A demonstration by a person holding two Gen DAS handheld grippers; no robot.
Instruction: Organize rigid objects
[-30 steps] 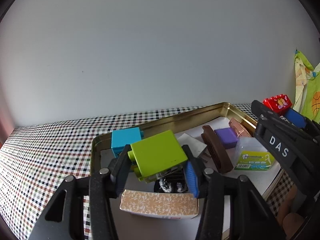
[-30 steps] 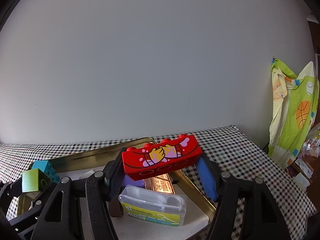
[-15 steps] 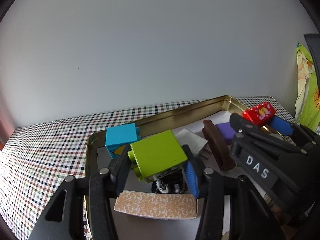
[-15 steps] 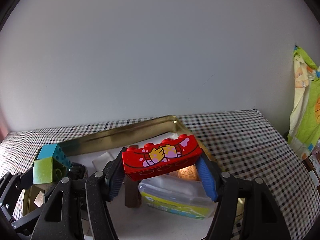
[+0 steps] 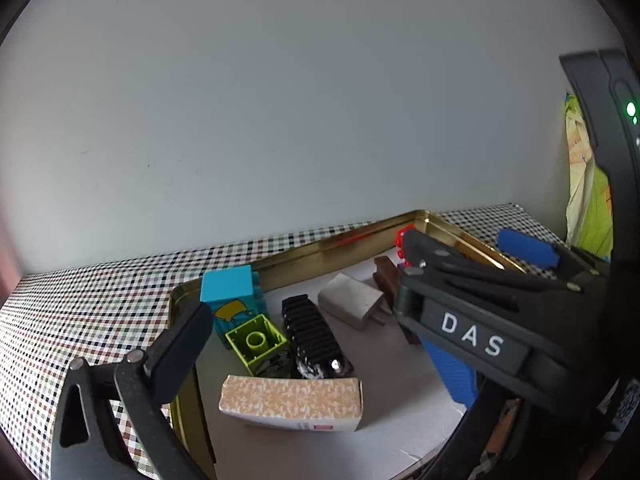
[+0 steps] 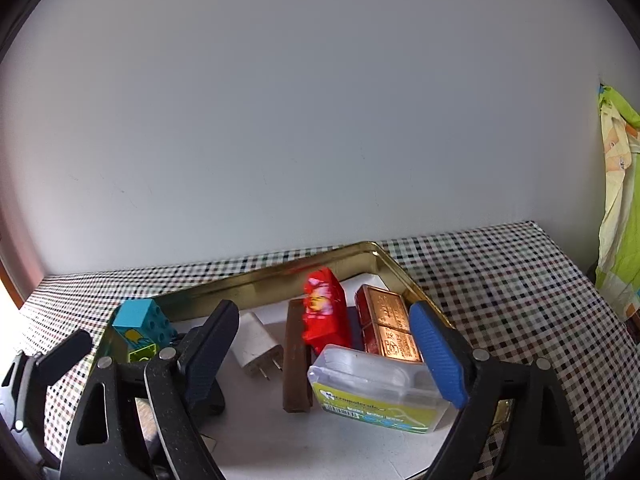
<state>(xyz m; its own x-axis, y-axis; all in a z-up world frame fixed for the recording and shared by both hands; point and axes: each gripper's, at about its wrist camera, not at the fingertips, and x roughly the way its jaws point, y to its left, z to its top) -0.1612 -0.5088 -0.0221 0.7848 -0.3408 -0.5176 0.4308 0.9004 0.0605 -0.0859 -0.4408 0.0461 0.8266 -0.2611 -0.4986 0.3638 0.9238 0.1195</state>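
- Black jaws of the left gripper [image 5: 320, 344] just opened and now spread wide, clamped on nothing; green block [image 5: 258, 343] lying loose between them in the tray, hollow underside up.
- Touching that green block: blue block [image 5: 232, 296] behind it, ribbed black piece [image 5: 314, 338] just beside it on the right.
- Just in front of both, patterned box [image 5: 292, 402] lying flat on the white tray liner.
- Blue-padded jaws of the right gripper [image 6: 320, 344] also just opened, standing apart and gripping nothing; red block [image 6: 325, 310] free in the gold tray [image 6: 280, 276], tipped on end near the back rim.
- Beside the red block: brown bar [image 6: 297, 360] on its left, copper-coloured bars [image 6: 390, 328] on its right, clear floss case [image 6: 376, 394] in front.
- White charger [image 6: 256, 342] resting between the brown bar and the right gripper's left finger.
- Both tools angled down toward the tray, side by side, right one crossing the left camera's view.
- Checked cloth [image 6: 500, 272] under the tray.
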